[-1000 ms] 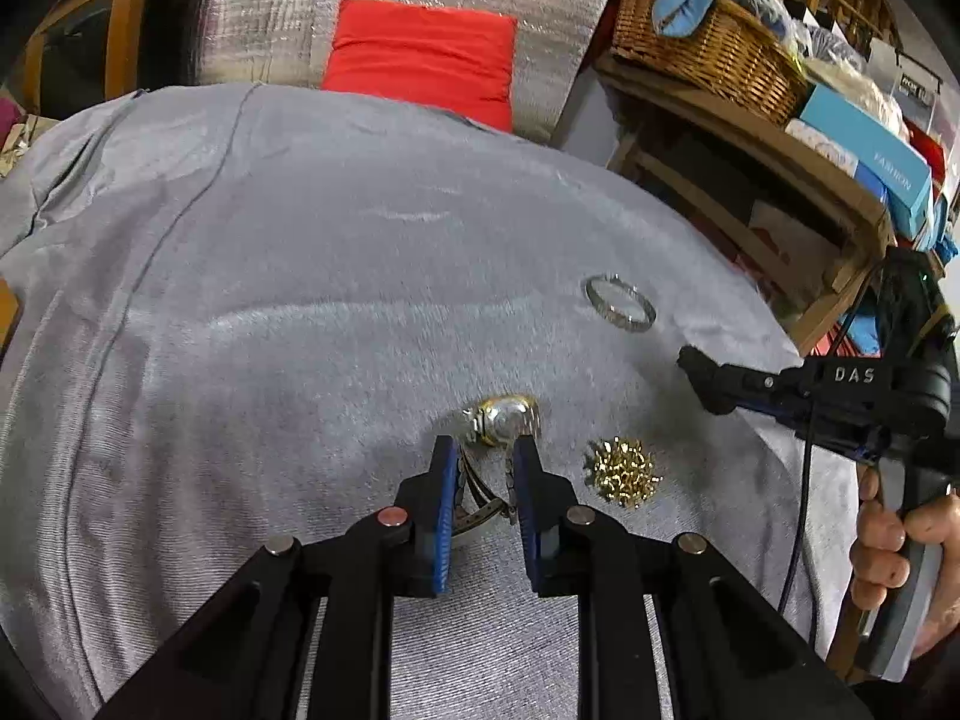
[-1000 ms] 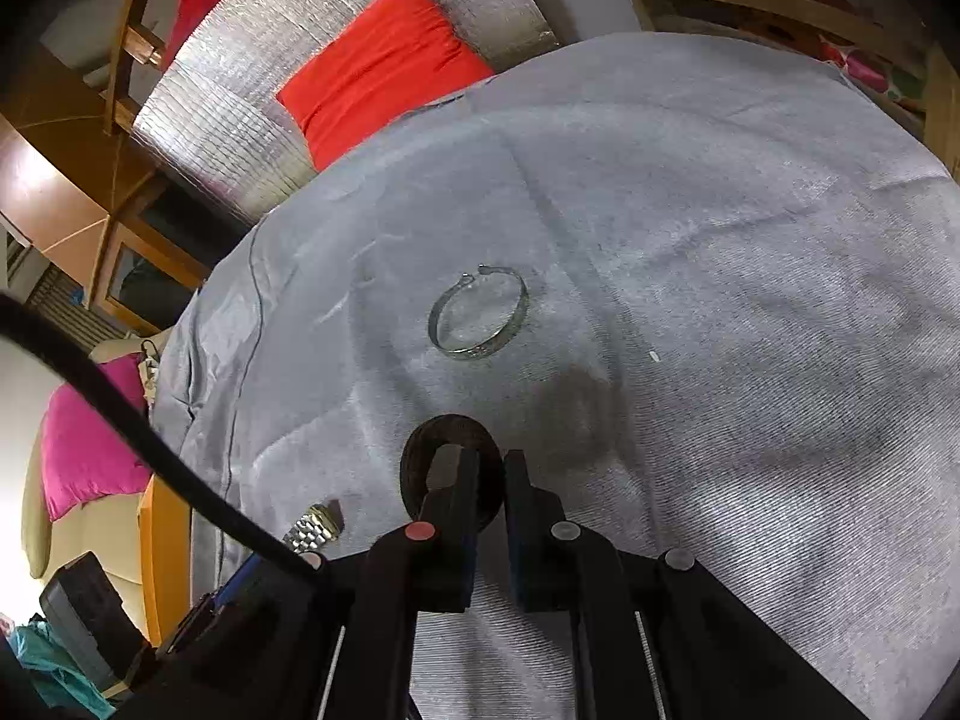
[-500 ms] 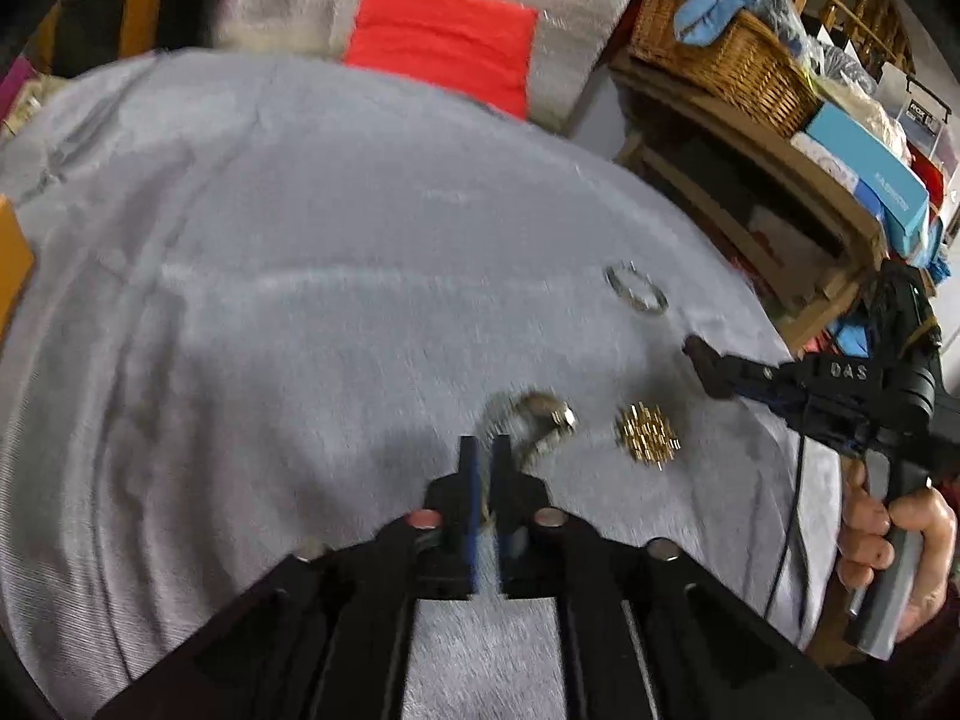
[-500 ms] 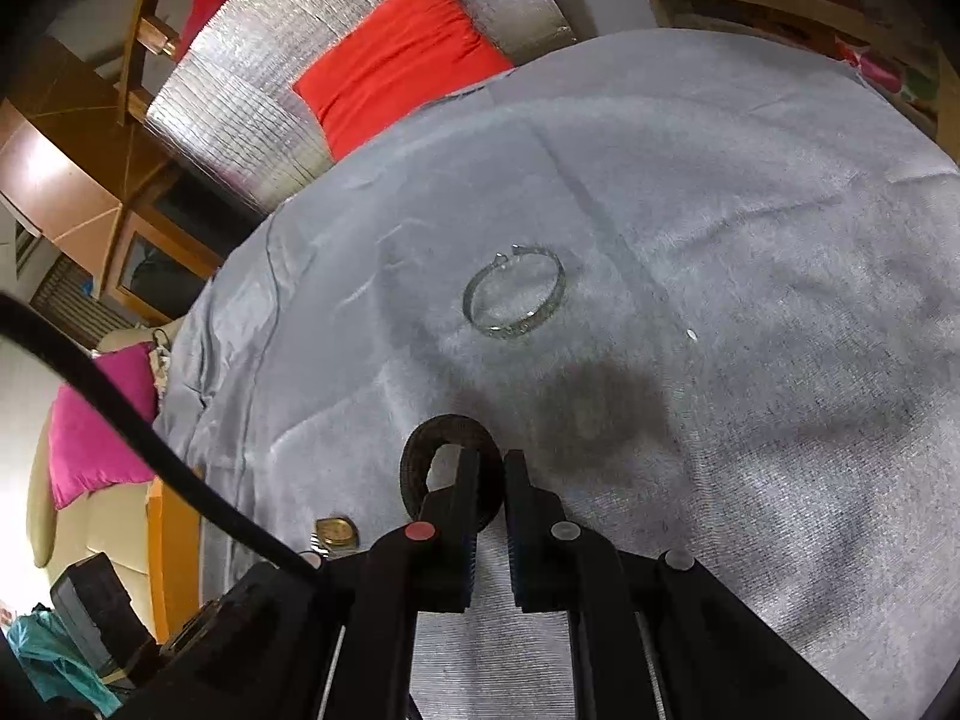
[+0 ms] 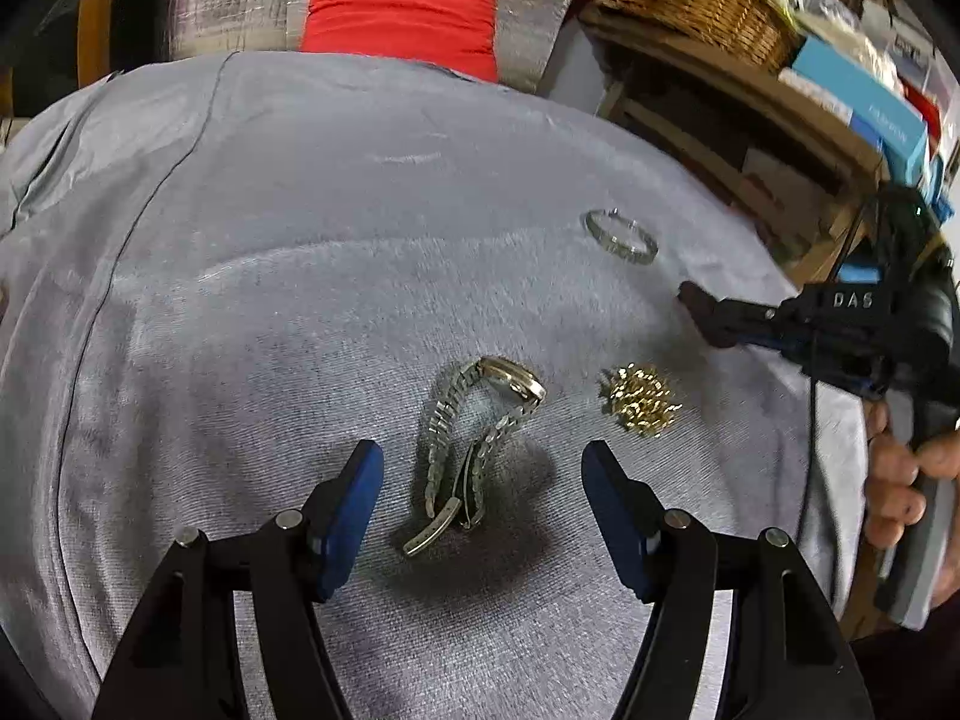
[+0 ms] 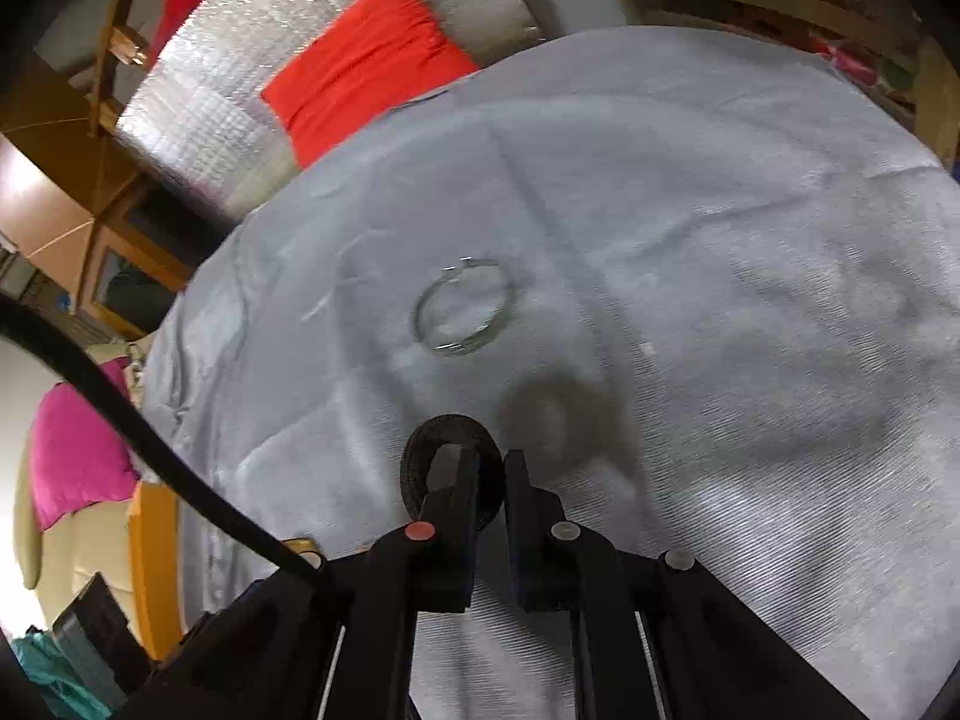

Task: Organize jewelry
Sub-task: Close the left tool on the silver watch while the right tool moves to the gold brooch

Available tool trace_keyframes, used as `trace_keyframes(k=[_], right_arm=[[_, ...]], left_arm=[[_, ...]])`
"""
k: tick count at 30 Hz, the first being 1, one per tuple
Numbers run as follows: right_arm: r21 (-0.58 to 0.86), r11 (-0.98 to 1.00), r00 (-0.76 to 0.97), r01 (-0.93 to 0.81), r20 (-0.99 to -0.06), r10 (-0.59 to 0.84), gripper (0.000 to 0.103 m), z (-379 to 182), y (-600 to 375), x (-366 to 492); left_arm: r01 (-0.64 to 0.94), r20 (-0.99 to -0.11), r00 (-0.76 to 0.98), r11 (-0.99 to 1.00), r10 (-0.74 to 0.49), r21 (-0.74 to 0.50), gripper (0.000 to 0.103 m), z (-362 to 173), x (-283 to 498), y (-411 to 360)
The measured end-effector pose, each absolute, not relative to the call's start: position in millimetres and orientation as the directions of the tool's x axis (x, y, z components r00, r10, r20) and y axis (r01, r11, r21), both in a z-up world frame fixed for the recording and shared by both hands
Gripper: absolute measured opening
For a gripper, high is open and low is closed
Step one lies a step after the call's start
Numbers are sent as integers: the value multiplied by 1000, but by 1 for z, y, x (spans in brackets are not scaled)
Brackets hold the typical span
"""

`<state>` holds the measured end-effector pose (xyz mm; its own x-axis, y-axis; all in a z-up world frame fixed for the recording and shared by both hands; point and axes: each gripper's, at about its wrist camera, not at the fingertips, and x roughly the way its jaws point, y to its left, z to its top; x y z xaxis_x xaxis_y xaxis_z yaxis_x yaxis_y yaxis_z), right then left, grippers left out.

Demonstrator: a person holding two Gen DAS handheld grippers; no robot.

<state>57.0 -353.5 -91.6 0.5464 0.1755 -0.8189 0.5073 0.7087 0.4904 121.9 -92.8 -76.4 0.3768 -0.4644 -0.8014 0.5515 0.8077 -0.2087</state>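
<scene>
So there's a grey cloth [image 5: 270, 276] spread over the table and the jewelry is laid out on it. The left gripper [image 5: 483, 468] has its jaws spreading apart right now, and the silver watch [image 5: 480, 420] lies flat on the cloth between the blue pads, not touched by either one. Just to the right of the watch sits a little spiky gold brooch [image 5: 641, 399], and farther back on the right there's a thin silver bangle [image 5: 621, 235]. The right gripper [image 6: 492, 468] is clenched on a dark ring [image 6: 450, 468], which looks like a black band, held up above the cloth with its shadow underneath. From that side the bangle is just beyond the ring. A hand [image 5: 900, 480] holds the right gripper's handle at the right edge. Red cushion [image 5: 402, 12] in the back.
</scene>
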Motion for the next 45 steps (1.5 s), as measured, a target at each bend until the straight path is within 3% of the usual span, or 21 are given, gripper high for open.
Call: trace_keyframes(k=[3,5,6,8,10,16,23,33,36,37,41,45], right_arm=[[470,705,516,532,-840,170,10,-100,-361,57],[438,709,477,552,-864,163,12,-106,-364,58],[444,706,471,551,-864,176,14,-108,-365,59],[451,697,467,558,-864,186,24,-104,-369,57],[439,703,487,559,-860,151,46,-93,-371,53],[463,815,607,348,-774,181,50,-56,-344,53],[433,899,527,59,-779,340,50,-59,-282,65],[239,970,444,44,-874,196,50,-89,-251,74],[202,979,453,36,-876,165,46,-90,-244,75],[177,984,455,30,-879,144,40,-90,-240,76],[152,988,463,22,-877,125,40,-90,-235,75],[179,983,472,46,-871,137,40,-86,-244,75]], left_arm=[[556,-803,393,811,-448,-180,67,-79,121,-97],[563,-807,407,813,-428,-147,45,-81,120,-101],[564,-808,415,815,-418,-132,42,-81,120,-102],[556,-804,428,822,-413,-126,23,-81,121,-101],[544,-799,423,825,-427,-152,12,-80,123,-97],[526,-779,461,838,-425,-146,10,-71,121,-87],[452,-738,529,875,-419,-172,6,-55,131,-59],[460,-781,453,863,-430,-208,6,-63,136,-45],[445,-808,409,866,-424,-229,13,-72,139,-46],[443,-813,396,865,-426,-238,20,-74,140,-46],[464,-811,387,853,-439,-240,46,-74,136,-52],[510,-806,380,829,-455,-227,51,-74,131,-62]])
